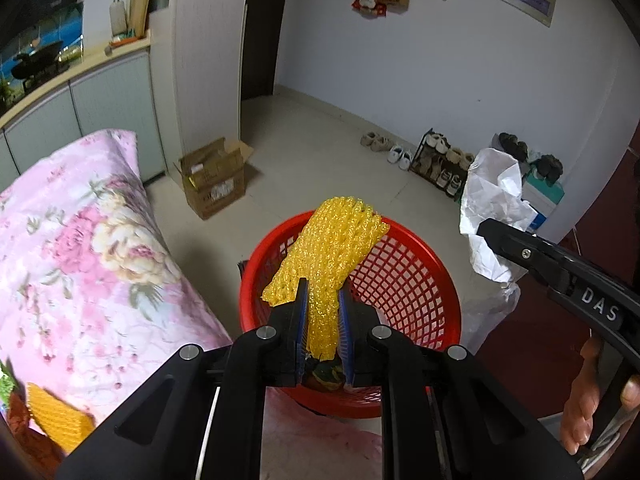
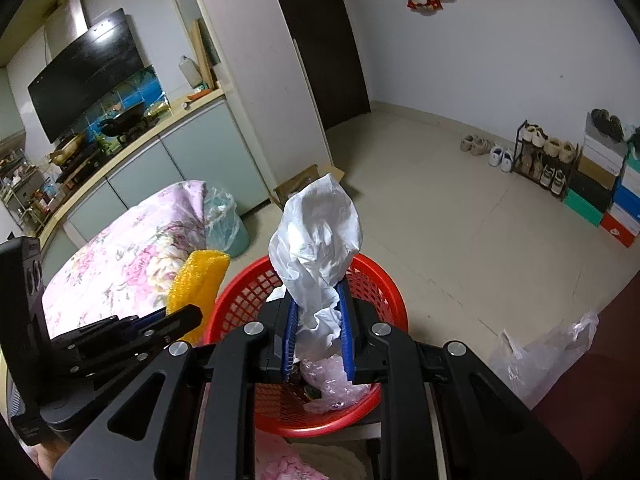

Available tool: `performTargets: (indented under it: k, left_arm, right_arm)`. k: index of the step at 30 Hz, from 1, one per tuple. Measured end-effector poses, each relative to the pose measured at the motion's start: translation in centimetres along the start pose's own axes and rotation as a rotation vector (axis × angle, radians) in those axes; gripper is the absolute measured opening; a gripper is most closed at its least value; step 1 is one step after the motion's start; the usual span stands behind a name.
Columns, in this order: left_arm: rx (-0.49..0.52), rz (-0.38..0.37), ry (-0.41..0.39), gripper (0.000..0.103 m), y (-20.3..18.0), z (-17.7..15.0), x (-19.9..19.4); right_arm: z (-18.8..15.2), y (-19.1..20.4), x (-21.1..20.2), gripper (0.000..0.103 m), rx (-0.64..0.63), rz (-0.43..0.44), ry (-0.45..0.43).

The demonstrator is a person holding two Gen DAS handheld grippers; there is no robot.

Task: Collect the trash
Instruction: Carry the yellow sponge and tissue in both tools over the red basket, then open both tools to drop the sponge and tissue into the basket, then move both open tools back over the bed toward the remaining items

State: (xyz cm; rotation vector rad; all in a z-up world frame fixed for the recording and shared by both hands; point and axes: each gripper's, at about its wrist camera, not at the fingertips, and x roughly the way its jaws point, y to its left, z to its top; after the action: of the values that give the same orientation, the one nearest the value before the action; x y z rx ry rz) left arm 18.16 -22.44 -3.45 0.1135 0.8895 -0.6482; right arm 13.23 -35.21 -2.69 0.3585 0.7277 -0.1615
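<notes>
My left gripper [image 1: 323, 292] is shut on a yellow foam net [image 1: 332, 244], which sticks up over the red mesh basket [image 1: 404, 280]. In the right wrist view my right gripper [image 2: 316, 300] is shut on a crumpled white paper [image 2: 316, 236], held above the same red basket [image 2: 380, 280]. The basket holds some scraps and a clear plastic bag [image 2: 332, 380]. The right gripper with its white paper [image 1: 492, 208] shows at the right of the left wrist view. The left gripper with the yellow net [image 2: 198, 284] shows at the left of the right wrist view.
A pink floral quilt [image 1: 80, 248] lies to the left of the basket. An open cardboard box [image 1: 214, 178] stands on the tiled floor beyond it. A shoe rack [image 2: 544, 160] and shoe boxes [image 2: 612, 192] line the right wall. A clear plastic bag [image 2: 540, 356] lies right of the basket.
</notes>
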Motion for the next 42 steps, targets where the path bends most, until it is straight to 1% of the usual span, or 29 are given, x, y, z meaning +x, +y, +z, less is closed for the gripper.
performTargets:
  k: [4,17,18,19,20,21,22,24,26,27,30,37,39,42]
  left_arm:
    - [-0.010,0.002,0.025,0.013,0.3,0.0,1.0]
    - [-0.050,0.038,0.068,0.013,0.6,0.2,3.9]
    - [-0.049,0.038,0.070,0.015,0.6,0.2,4.0]
    - [-0.048,0.033,0.073,0.016,0.5,0.2,4.1]
    - [-0.051,0.030,0.077,0.022,0.4,0.2,4.2]
    - [-0.056,0.023,0.078,0.032,0.4,0.2,4.3]
    - [-0.060,0.019,0.075,0.037,0.4,0.3,4.4]
    - [-0.063,0.018,0.065,0.058,0.4,0.4,4.2]
    - [-0.071,0.010,0.056,0.069,0.6,0.4,3.9]
    - [-0.076,0.007,0.049,0.072,0.7,0.5,3.6]
    - [-0.079,0.028,0.029,0.078,1.2,0.6,2.7]
    - [-0.117,0.062,-0.006,0.080,3.0,0.5,0.5]
    - [-0.126,0.083,-0.020,0.081,3.3,0.4,-0.4]
    - [-0.130,0.105,-0.038,0.081,4.0,0.2,-1.7]
  right_arm:
    - [0.0,-0.6,0.6,0.019,0.006,-0.002,0.020]
    - [0.7,-0.5,2.9,0.019,0.003,-0.007,0.056]
    - [0.7,-0.4,3.1,0.020,0.005,-0.006,0.061]
    - [0.7,-0.5,3.3,0.025,0.008,-0.003,0.065]
    - [0.7,-0.6,3.4,0.027,0.013,-0.002,0.068]
    - [0.7,-0.6,3.6,0.032,0.021,0.000,0.072]
    - [0.7,-0.8,3.6,0.040,0.028,0.005,0.074]
    - [0.7,-0.9,3.6,0.045,0.039,0.010,0.073]
    - [0.6,-1.0,3.5,0.049,0.047,0.007,0.072]
    - [0.6,-1.1,3.5,0.050,0.050,0.007,0.071]
    - [0.4,-1.4,3.0,0.056,0.063,0.011,0.063]
    - [0.0,-1.4,2.1,0.057,0.065,0.021,0.054]
    - [-0.1,-1.2,1.6,0.057,0.060,0.027,0.049]
    - [-0.4,-0.9,1.0,0.059,0.052,0.031,0.037]
